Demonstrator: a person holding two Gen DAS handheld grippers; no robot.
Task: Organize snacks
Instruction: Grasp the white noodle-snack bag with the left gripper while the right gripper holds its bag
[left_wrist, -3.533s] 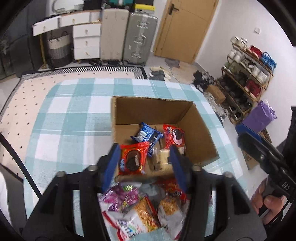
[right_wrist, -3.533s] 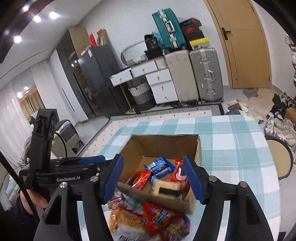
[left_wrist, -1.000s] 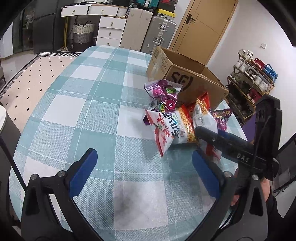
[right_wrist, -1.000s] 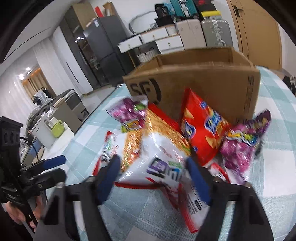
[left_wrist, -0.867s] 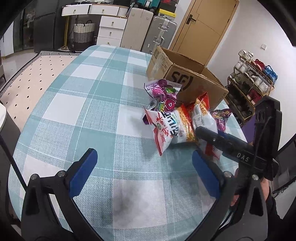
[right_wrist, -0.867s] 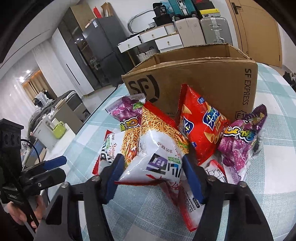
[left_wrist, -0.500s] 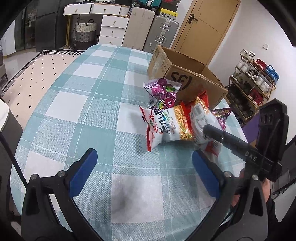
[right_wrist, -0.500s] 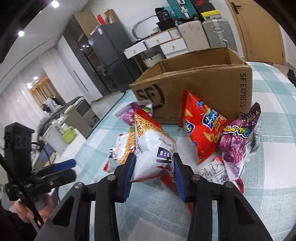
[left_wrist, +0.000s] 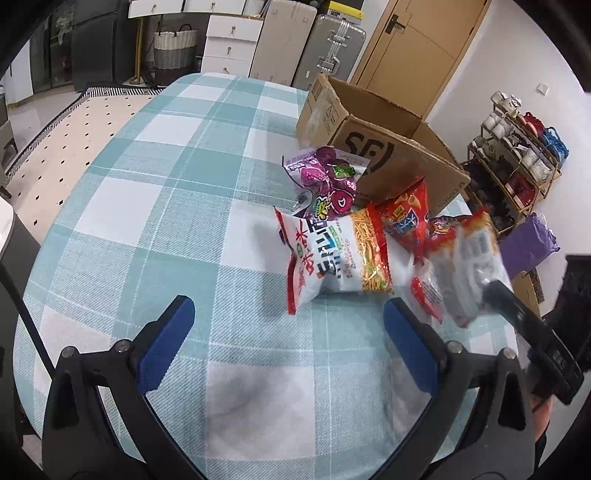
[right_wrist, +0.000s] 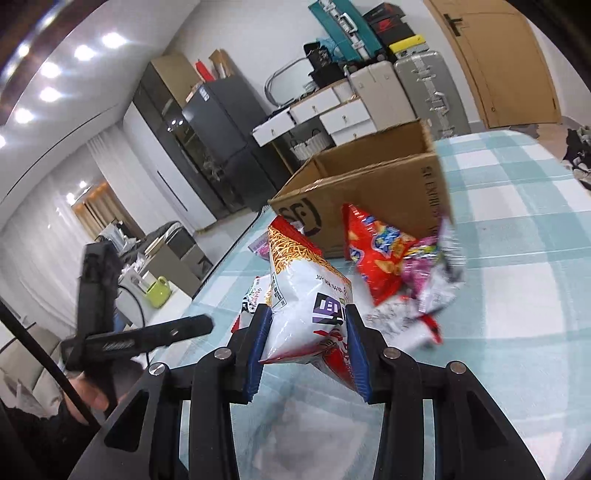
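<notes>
My right gripper (right_wrist: 306, 328) is shut on a white and orange noodle-snack bag (right_wrist: 304, 291) and holds it lifted off the checked tablecloth (right_wrist: 517, 280). The same bag shows blurred in the left wrist view (left_wrist: 467, 273). A second white noodle-snack bag (left_wrist: 334, 254) lies on the cloth. A red chip bag (left_wrist: 404, 218), also in the right wrist view (right_wrist: 376, 254), and a purple candy bag (left_wrist: 327, 182) lean near the open cardboard box (left_wrist: 388, 151). My left gripper (left_wrist: 286, 325) is open and empty, low over the cloth in front of the pile.
Another pink-purple bag (right_wrist: 428, 273) lies right of the red one. The box (right_wrist: 373, 192) stands behind the pile. Suitcases (left_wrist: 325, 48) and white drawers (left_wrist: 229, 44) stand beyond the table. A shoe rack (left_wrist: 517, 155) is at right.
My right gripper closed on the noodle-snack bag and lifted it up and back from the pile. The left gripper stayed open and drew slightly closer to the snacks.
</notes>
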